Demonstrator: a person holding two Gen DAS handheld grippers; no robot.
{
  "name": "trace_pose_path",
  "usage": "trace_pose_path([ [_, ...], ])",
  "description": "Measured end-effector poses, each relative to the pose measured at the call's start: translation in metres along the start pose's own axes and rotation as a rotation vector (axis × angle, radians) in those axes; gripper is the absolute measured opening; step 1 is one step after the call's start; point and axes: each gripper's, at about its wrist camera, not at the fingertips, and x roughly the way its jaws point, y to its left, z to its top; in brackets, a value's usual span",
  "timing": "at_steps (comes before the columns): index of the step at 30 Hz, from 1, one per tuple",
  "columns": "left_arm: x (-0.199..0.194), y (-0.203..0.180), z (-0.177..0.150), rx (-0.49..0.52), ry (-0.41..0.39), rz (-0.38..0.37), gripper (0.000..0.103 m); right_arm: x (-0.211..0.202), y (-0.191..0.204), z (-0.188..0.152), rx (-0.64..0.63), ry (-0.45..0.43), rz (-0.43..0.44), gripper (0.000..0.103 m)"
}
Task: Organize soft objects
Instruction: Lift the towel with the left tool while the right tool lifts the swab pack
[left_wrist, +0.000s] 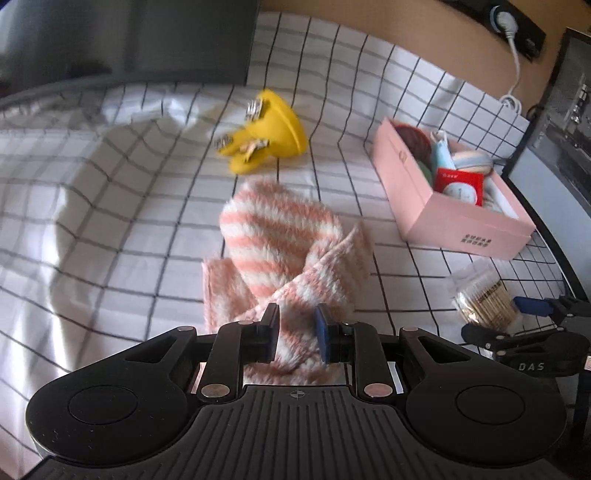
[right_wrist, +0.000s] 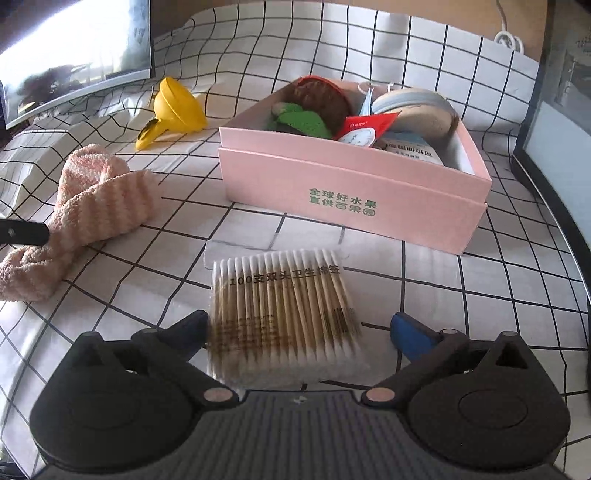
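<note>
Pink-and-white striped fluffy cloth (left_wrist: 284, 251): crumpled and folded over itself on the grid-checked tablecloth (left_wrist: 110, 229), one end running back between the pads of the left gripper (left_wrist: 297, 334). Left gripper narrowed onto that end, black pad on one side, blue pad on the other, both pressing the pile. Same cloth (right_wrist: 85, 214) at the left edge of the right wrist view, with a black fingertip of the left gripper against its near fold.

Pack of double-ended cotton swabs (right_wrist: 284, 317) in clear wrap: flat on the tablecloth (right_wrist: 480, 295), lying between the fingers of the right gripper (right_wrist: 299, 332). Right gripper spread wide; black finger just at the pack's left edge, blue finger standing apart from its right edge; no squeeze visible. Pack also seen (left_wrist: 484, 302) at lower right of the left wrist view, beside the right gripper's blue fingertip.

Pink cardboard box (right_wrist: 351, 177), green printed characters on the front wall: beyond the swab pack, open-topped, filled. Contents: dark reddish-brown round item, green fabric piece, red-and-white packet, light blue face mask, grey-and-blue round pouch. Box (left_wrist: 454, 218) to the right of the striped cloth in the left wrist view, apart from it.

Yellow plastic funnel (left_wrist: 269, 129): on its side beyond the cloth, metal binder clips on it.

White cable (left_wrist: 513, 70): far right, along the tan wall.
</note>
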Motion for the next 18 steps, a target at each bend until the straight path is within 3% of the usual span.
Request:
trace_pose_path([
  [3, -0.003, -0.006, 0.003, 0.034, -0.006, -0.005, 0.024, -0.002, 0.0, -0.004, -0.001, -0.03, 0.001, 0.103],
  [7, 0.019, -0.017, 0.001, 0.081, 0.055, 0.006, 0.028, -0.004, 0.0, -0.01, -0.002, -0.071, 0.003, 0.103],
  [8, 0.023, -0.022, -0.001, 0.101, 0.057, 0.009, 0.042, -0.004, 0.0, -0.01, -0.003, -0.072, 0.004, 0.103],
  [9, 0.025, -0.026, -0.001, 0.116, 0.057, 0.016, 0.062, -0.004, 0.0, -0.01, -0.002, -0.073, 0.004, 0.103],
  [11, 0.029, -0.03, 0.001, 0.12, 0.081, -0.026, 0.079, -0.004, 0.0, -0.01, -0.002, -0.075, 0.005, 0.103],
  [14, 0.033, -0.034, 0.001, 0.134, 0.095, -0.068, 0.08, -0.004, 0.0, -0.011, -0.002, -0.076, 0.005, 0.103],
  [18, 0.032, -0.03, 0.0, 0.132, 0.048, 0.002, 0.066, -0.004, 0.0, -0.011, -0.001, -0.076, 0.004, 0.103],
])
